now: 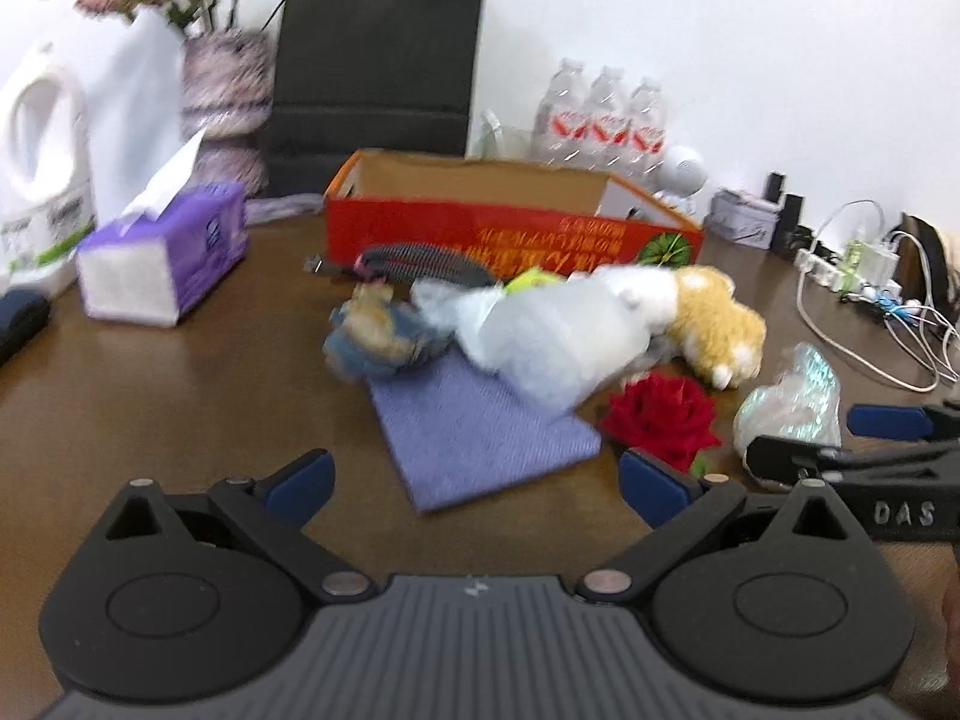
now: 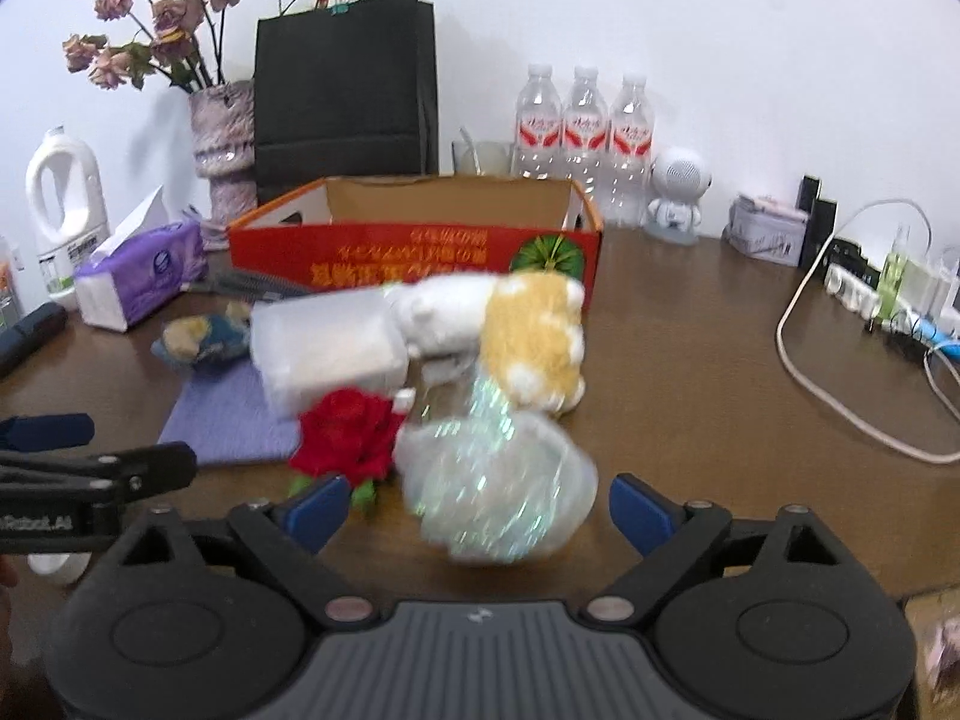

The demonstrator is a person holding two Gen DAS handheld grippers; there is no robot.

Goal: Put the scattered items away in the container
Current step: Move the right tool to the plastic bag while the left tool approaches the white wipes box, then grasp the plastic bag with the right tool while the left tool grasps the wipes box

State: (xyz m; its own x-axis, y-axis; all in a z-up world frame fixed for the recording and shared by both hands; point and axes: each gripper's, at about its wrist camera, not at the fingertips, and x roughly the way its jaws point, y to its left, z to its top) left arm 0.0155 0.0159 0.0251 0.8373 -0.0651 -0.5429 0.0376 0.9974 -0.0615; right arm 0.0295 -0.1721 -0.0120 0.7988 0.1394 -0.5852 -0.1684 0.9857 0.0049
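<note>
Both of my claws hang wide apart over the brown table, neither one gripping anything. Between the blue pads of my left claw lies the near corner of a purple cloth, untouched. My right claw has a crinkly shiny bag sitting between its pads, which stand clear of it. Using the red cardboard box as my landmark: it stands open at the back, and the clutter lies in front of it, namely a white and tan plush dog, a clear plastic tub, a red rose and a small blue plush toy. Left of the box sits a purple tissue pack.
</note>
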